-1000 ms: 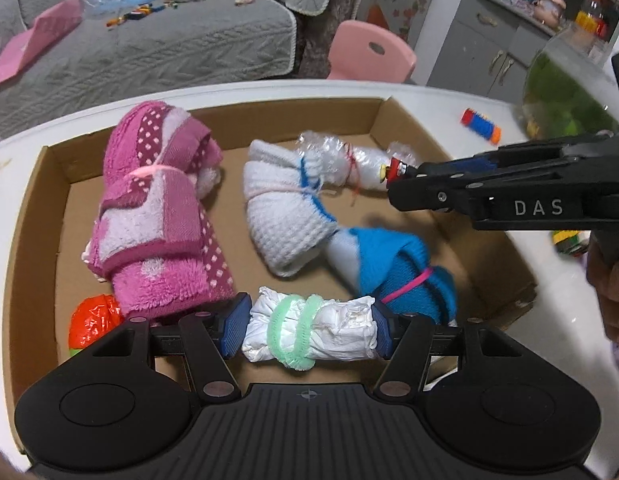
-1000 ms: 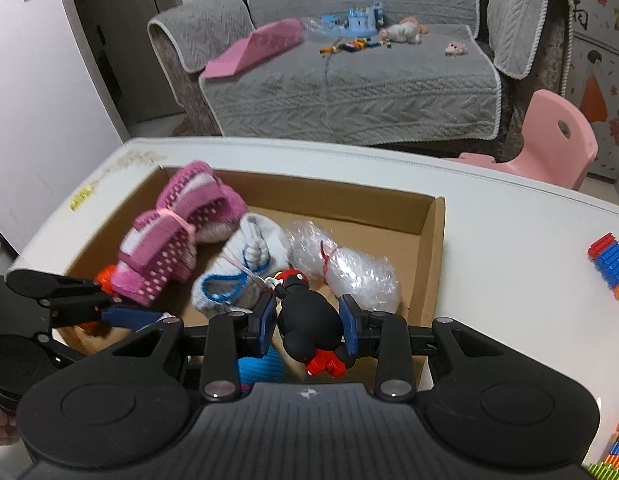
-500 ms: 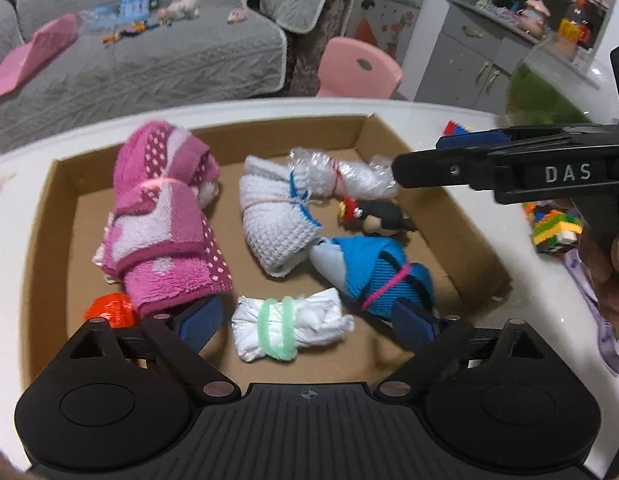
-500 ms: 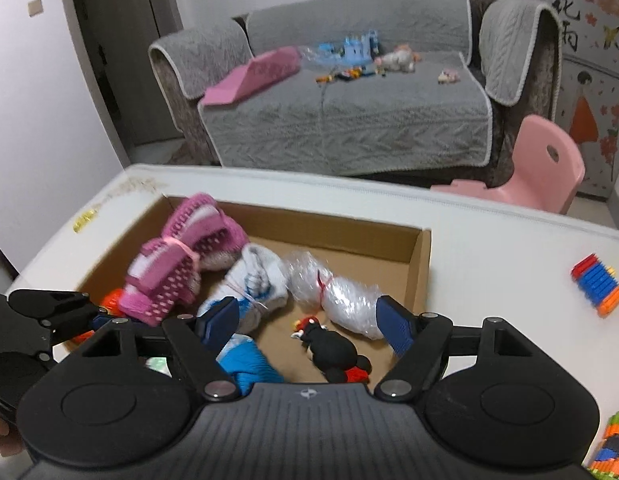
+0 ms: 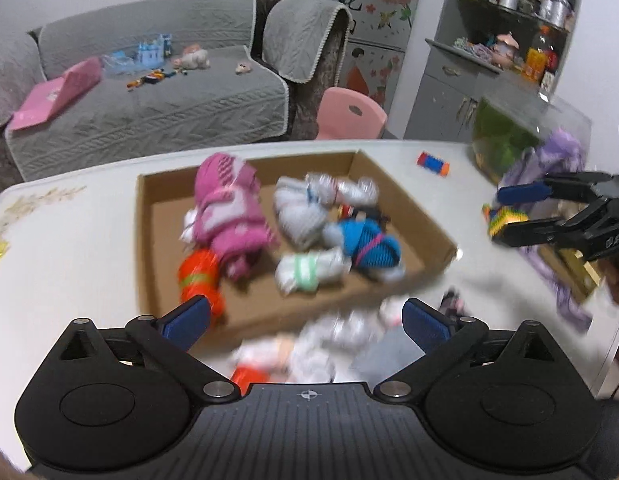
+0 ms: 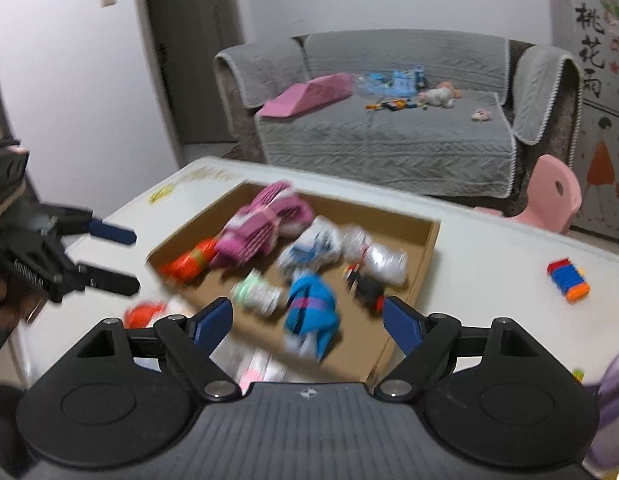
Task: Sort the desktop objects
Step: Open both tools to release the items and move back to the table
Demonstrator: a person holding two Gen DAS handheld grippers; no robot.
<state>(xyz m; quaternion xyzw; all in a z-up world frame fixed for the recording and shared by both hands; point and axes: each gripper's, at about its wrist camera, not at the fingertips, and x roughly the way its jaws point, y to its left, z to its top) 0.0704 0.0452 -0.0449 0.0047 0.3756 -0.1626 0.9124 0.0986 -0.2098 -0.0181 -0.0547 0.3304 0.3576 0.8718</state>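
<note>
L gripper (image 5: 305, 322): jaws just opened, spread wide, nothing between. White bundle (image 5: 307, 270) and black penguin toy (image 6: 367, 286) lie in cardboard box (image 5: 145, 248). R gripper (image 6: 307, 320): jaws just opened, released, empty. Next pick: approach loose items on white table (image 5: 69, 264) slowly, centred. Grey sofa (image 6: 389, 120) behind.
</note>
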